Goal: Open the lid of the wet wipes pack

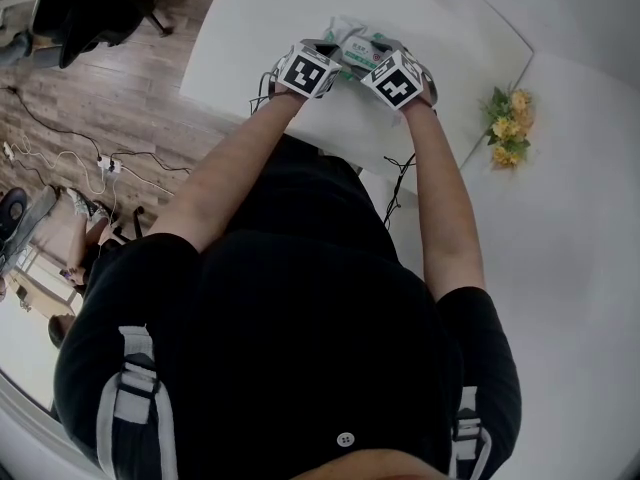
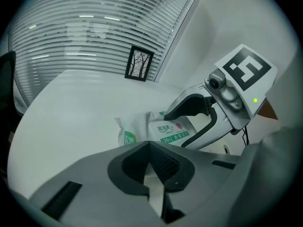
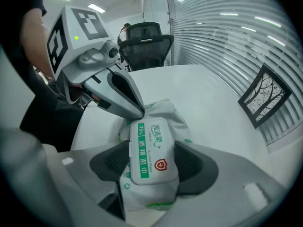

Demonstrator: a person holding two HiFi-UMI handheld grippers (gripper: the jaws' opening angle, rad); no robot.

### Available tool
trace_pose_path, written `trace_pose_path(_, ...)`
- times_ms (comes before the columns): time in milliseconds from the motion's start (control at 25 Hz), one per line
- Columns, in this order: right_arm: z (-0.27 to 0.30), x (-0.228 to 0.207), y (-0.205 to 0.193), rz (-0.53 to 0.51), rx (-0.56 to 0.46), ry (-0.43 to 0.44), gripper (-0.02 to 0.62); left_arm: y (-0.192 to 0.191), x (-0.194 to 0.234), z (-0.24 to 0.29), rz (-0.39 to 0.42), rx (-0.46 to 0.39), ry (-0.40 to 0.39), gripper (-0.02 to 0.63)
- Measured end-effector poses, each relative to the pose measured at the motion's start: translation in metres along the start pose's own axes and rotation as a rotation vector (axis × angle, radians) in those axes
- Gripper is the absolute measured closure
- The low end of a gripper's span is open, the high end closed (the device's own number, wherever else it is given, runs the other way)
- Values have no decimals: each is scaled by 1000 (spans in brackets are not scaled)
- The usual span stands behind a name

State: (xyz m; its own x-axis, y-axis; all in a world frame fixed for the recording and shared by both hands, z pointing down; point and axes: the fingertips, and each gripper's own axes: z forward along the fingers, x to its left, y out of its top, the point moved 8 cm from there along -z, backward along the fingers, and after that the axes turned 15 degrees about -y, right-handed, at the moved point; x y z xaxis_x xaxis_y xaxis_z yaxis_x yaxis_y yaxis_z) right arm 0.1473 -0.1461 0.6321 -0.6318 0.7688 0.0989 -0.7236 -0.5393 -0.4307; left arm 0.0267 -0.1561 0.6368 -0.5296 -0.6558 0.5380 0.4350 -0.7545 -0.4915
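The wet wipes pack point(image 1: 358, 40) lies on the white table point(image 1: 260, 28), white and green, its white hinged lid point(image 3: 151, 148) down. My right gripper point(image 3: 152, 157) straddles that lid, a dark pad against each long side. In the left gripper view the right gripper point(image 2: 174, 129) reaches over the pack point(image 2: 135, 129) from the right. My left gripper point(image 2: 149, 144) has its jaws together at the tips, with a white strip of what looks like the wrapper between them. In the right gripper view the left gripper point(image 3: 135, 110) meets the pack's far left corner point(image 3: 163, 110).
A bunch of yellow flowers point(image 1: 508, 126) lies on the table to the right. A black-framed picture point(image 2: 139, 63) leans against the window blinds beyond the pack. An office chair point(image 3: 144, 44) stands at the table's far end. Cables point(image 1: 80, 158) trail over the wooden floor at left.
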Motion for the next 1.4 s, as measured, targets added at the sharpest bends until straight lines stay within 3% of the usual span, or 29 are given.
trace_pose_path(520,-1,-10,2,9,36,71,298,-1,0,0,12,-1,-2,598)
trace_pose_path(1400,-2,-22,2,64,13,209,298,0,1,-1,31,16,-7,598)
